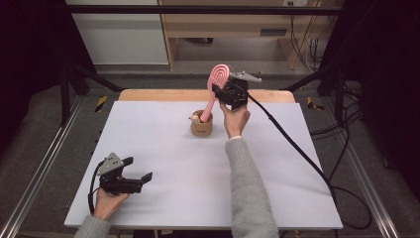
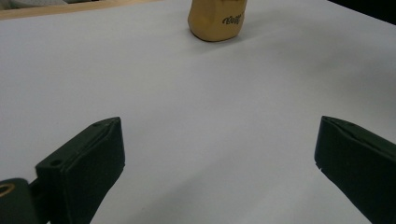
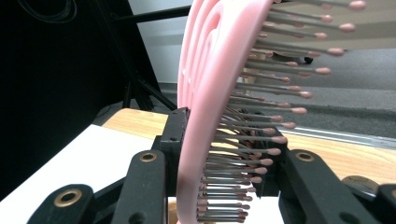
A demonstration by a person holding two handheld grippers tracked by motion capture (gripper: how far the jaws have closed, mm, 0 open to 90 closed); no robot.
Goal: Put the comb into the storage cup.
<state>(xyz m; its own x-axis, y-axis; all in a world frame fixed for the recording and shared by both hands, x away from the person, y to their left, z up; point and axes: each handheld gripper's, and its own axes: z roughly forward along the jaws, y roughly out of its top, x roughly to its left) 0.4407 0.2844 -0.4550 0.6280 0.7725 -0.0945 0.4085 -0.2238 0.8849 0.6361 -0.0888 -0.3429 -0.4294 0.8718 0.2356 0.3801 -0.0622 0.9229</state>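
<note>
Above the cup (image 1: pixel 201 126), the right gripper (image 1: pixel 221 91) squeezes the pink brush (image 1: pixel 217 84), whose handle dips into the cup. Near the table's (image 1: pixel 198 163) front-left corner, the left gripper (image 1: pixel 140 170) rests wide open, holding nothing.

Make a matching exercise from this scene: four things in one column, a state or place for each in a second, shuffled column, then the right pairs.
Things:
1. pink hairbrush
2. tan cup
3. left claw
4. right claw

States or places:
A. open over the white table, holding nothing
B. clamped by its bristled head, handle down in the cup
C. stands mid-table
D. shut on the brush head

Pairs: 1-B, 2-C, 3-A, 4-D
</note>
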